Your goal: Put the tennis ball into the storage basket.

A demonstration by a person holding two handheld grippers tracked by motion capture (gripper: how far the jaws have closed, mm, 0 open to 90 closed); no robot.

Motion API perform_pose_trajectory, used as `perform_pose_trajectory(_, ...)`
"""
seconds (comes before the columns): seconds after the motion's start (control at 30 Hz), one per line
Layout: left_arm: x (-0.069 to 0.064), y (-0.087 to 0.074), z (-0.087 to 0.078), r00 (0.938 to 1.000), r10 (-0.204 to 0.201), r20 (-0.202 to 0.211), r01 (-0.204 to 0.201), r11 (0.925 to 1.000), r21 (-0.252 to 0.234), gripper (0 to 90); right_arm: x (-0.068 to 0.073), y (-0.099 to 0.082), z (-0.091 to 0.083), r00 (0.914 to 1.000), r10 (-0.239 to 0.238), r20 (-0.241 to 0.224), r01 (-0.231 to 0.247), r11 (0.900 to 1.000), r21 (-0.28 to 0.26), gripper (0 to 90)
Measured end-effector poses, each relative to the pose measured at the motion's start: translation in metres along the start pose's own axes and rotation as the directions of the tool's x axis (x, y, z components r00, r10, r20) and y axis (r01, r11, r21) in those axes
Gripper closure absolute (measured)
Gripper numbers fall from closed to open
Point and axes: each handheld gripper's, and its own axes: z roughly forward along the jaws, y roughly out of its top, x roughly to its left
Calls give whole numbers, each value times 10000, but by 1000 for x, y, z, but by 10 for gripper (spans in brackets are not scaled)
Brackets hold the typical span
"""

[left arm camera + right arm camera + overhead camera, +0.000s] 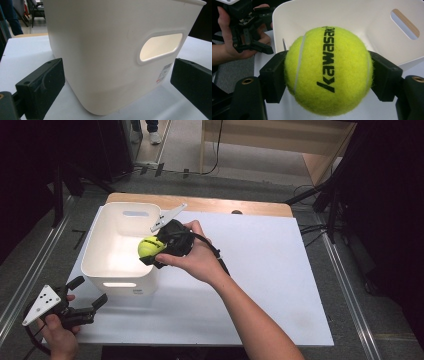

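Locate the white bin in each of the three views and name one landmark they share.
High view: the white bin sits on the white board's left side, its handle slot facing the person.
Left gripper view: the bin's wall stands centre, beyond the open jaws, handle slot at right.
Right gripper view: the bin's inside lies behind the tennis ball.
Shared landmark: the bin's oval handle slots.

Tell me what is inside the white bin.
The white bin looks empty on its visible floor. The tennis ball, clamped in the right gripper, hangs at its rim, hiding the part beneath.
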Motion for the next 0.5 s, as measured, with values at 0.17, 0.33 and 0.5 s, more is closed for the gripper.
perform_pose_trajectory(0.17, 0, 0, 0, 10000, -8, 11, 8, 10000, -15, 0, 1, 3, 3, 10000, -78, -50, 78, 10000, 7, 242)
perform_pose_trajectory(0.33, 0, 0, 0, 10000, -5, 10, 5, 10000, -8, 0, 2, 6, 7, 9998, -110, -135, 110, 9999, -43, 242)
perform_pose_trajectory(0.5, 0, 0, 0, 10000, -5, 14, 5, 10000, -26, 0, 2, 7, 11, 9998, -159, -150, 159, 9999, -3, 242)
